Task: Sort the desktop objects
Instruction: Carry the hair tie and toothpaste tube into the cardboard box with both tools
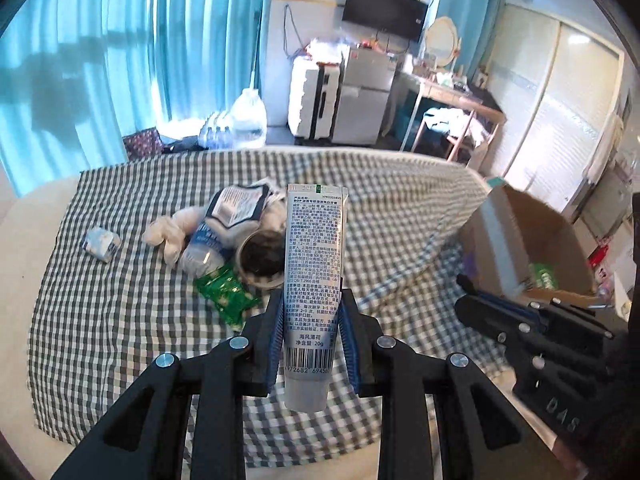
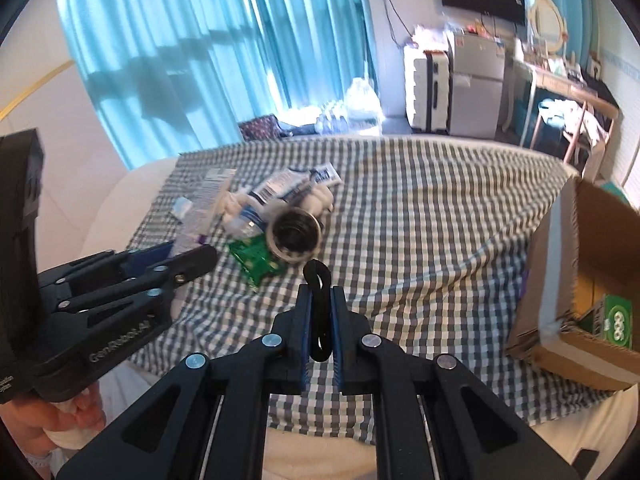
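Note:
My left gripper is shut on a silver toothpaste tube and holds it upright above the checked cloth. My right gripper is shut on a black hair tie above the cloth. A pile lies on the cloth: a green snack packet, a water bottle, a tape roll, a white plush toy and a dark pouch. A small blue-white packet lies apart at the left. The pile also shows in the right wrist view.
An open cardboard box stands at the cloth's right edge with a green item inside; it also shows in the right wrist view. Beyond the bed are curtains, water bottles, a suitcase, a fridge and a desk.

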The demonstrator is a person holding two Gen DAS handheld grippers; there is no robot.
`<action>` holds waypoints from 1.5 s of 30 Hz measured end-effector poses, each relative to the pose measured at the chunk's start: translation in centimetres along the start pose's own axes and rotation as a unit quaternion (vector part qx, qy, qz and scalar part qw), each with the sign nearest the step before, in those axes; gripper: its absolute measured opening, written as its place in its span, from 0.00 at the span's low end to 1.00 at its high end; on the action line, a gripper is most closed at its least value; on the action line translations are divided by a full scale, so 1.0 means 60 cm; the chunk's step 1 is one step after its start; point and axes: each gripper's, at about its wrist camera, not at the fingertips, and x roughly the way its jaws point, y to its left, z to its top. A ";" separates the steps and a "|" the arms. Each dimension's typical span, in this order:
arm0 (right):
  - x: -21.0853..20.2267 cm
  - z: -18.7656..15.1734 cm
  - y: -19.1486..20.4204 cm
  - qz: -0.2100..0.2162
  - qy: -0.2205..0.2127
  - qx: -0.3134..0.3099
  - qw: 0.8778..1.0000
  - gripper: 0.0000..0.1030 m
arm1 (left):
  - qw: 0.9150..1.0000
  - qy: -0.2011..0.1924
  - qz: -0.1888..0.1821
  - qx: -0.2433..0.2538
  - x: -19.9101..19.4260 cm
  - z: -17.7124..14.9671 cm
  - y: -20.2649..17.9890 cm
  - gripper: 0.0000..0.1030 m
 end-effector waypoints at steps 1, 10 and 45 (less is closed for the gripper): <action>-0.008 0.001 0.000 0.003 -0.004 -0.001 1.000 0.08 | 1.000 -0.003 0.001 0.001 -0.008 0.003 -0.007 0.26; -0.104 0.038 -0.019 -0.013 -0.058 -0.015 0.998 0.08 | 0.999 -0.040 -0.011 0.020 -0.069 0.043 -0.077 0.26; -0.183 0.027 -0.500 -0.164 -0.045 0.142 0.975 0.10 | 0.973 0.039 -0.130 0.188 0.152 0.075 -0.552 0.26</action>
